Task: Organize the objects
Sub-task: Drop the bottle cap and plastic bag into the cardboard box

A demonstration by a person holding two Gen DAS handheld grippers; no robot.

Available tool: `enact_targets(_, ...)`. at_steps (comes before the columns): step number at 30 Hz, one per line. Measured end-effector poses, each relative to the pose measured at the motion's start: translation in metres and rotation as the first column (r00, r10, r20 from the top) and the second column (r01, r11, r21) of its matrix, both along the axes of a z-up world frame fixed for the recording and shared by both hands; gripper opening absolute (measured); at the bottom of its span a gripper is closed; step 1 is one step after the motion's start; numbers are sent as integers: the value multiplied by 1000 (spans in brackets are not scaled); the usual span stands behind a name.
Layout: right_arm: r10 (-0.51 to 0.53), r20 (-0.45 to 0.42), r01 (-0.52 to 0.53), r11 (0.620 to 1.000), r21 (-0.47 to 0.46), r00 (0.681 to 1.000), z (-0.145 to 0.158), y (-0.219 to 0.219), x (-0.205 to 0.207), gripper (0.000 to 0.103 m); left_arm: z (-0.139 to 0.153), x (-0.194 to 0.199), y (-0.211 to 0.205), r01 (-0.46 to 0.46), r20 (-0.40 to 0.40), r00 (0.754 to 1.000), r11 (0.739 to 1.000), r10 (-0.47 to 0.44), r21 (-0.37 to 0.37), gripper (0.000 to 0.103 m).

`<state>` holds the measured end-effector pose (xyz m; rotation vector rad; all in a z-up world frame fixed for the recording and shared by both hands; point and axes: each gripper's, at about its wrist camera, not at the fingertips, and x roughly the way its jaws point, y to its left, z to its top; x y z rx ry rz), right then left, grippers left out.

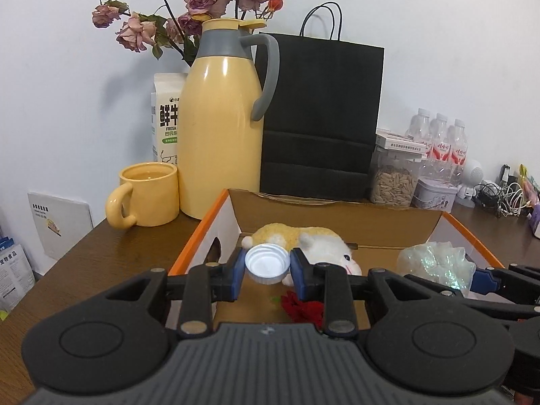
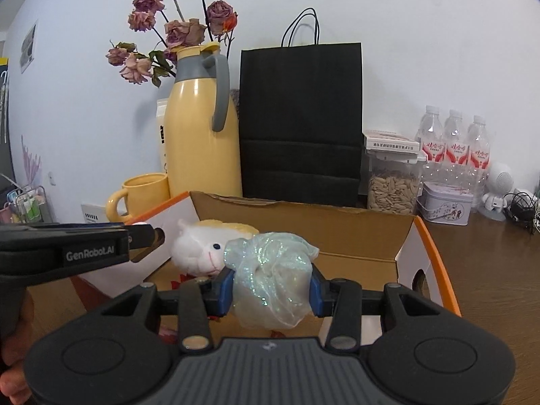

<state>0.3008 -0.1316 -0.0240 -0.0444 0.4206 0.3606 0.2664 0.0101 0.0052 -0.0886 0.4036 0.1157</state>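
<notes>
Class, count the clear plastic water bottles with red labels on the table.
3, in a row at the back right: left, middle, right. More may be hidden behind.

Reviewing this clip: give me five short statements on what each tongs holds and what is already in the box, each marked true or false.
1. The left tongs grip a white cap. True.
2. The right tongs are empty. False: they hold a glittery mesh bundle.
3. A plush toy lies in the box. True.
4. The mug is in the box. False: it stands on the table beside the jug.
5. The black bag stands behind the box. True.
</notes>
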Motion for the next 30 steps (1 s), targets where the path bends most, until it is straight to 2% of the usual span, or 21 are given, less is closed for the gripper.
enact_targets(1, -3, -2, 3, 1000, 1, 1000, 0, -2, -1, 50, 0, -1, 0, -3, 1, 1000, 1000, 3, 1, 32)
enact_targets(2, -3, -6, 3, 1000, 6, 1000, 0, -3, -1, 53, -1, -2, 0, -7, 3, 1000, 1000, 7, 6, 42)
enact_targets(3, -5, -6, 5, 1000, 11, 1000, 1, -5, -2, 59, -1, -3, 0, -13, 6, 1000, 1000, 13, 8, 53)
enact_targets(4, -7, -7, 7, 1000, 15, 1000, 1, -6, -2, 71, 0, -3, 0, -17, 18, 1000, 1000, 17, 7, 71)
enact_targets(5, -10, -4, 11, 1000, 19, 1000, 1, -8, -2, 77, 0, -5, 1, -16, 34, 999, 1000, 15, 5, 77)
enact_targets(6, -17, -1, 17, 1000, 23, 1000, 2, -9, -2, 89, 2, -8, 2, -13, 49, 999, 1000, 13, 1, 78)
enact_targets(7, -24, 2, 24, 999, 24, 1000, 2, -10, -3, 92, 3, -10, 3, -6, 60, 998, 1000, 6, -9, 84)
enact_targets(8, -28, 5, 28, 999, 26, 1000, 3, -11, -3, 95, 4, -11, 4, -3, 69, 998, 1000, 4, -19, 97)
enact_targets(9, -33, 7, 33, 999, 27, 999, 3, -12, -3, 98, 4, -13, 4, -8, 77, 997, 1000, 9, -21, 102)
enact_targets(11, -41, 12, 40, 999, 25, 999, 4, -13, -4, 103, 6, -15, 3, -14, 96, 995, 1000, 15, -12, 103)
enact_targets(21, -50, 49, 48, 998, 45, 998, 13, -17, -12, 103, 13, -24, 5, -13, 123, 992, 999, 17, -32, 103)
enact_targets(30, -37, 129, 32, 999, 45, 991, 45, -29, -47, 103, 40, -54, 6, 16, 162, 987, 999, -10, -35, 103)
